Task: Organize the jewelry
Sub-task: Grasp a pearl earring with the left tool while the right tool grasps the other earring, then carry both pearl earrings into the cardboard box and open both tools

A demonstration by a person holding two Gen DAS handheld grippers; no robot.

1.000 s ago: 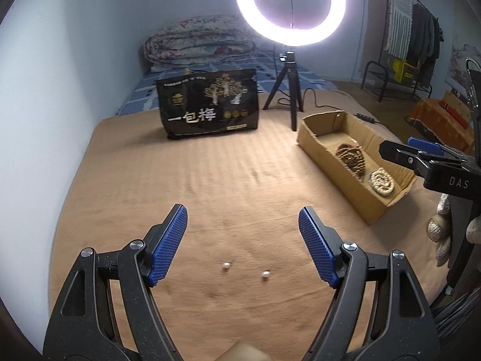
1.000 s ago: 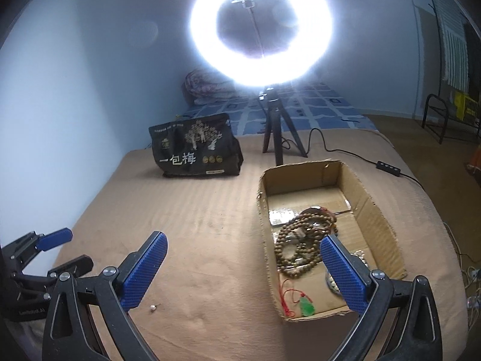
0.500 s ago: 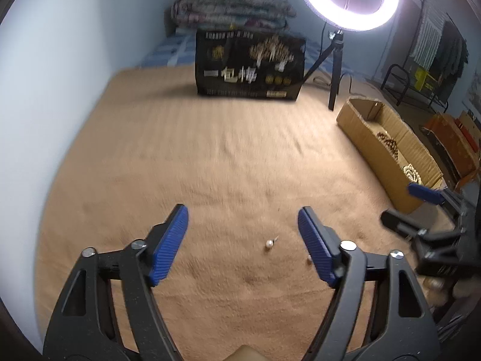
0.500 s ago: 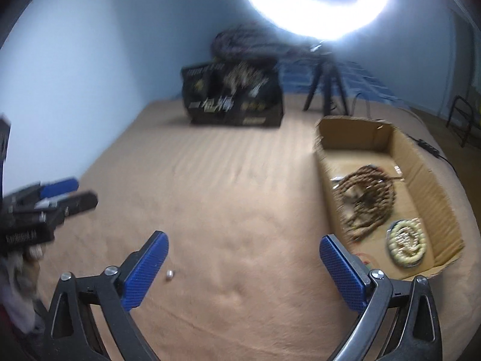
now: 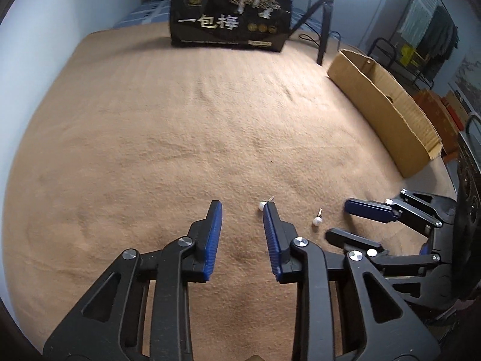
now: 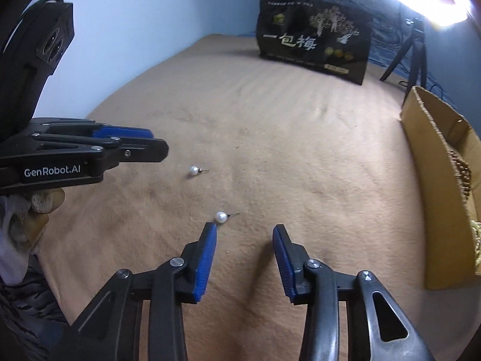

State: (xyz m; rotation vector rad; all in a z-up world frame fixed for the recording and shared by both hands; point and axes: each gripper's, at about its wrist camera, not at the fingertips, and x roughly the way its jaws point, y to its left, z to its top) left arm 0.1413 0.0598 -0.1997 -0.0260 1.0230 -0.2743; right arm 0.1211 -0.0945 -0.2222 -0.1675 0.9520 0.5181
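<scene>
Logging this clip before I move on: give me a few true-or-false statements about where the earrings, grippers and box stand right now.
1. Two pearl stud earrings lie on the tan blanket. True: one nearer the left hand-held gripper, one nearer the right hand-held gripper.
2. The right hand-held gripper is shut on an earring. False: it is open, the earring just beyond its left fingertip.
3. The cardboard box holds beaded jewelry. True.
4. The black printed bag lies flat. False: it stands upright.

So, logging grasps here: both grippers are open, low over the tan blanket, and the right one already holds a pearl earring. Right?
Not quite. In the right wrist view the right gripper is empty; the pearl earring lies on the blanket beside its fingertip. Both grippers are open.
</scene>
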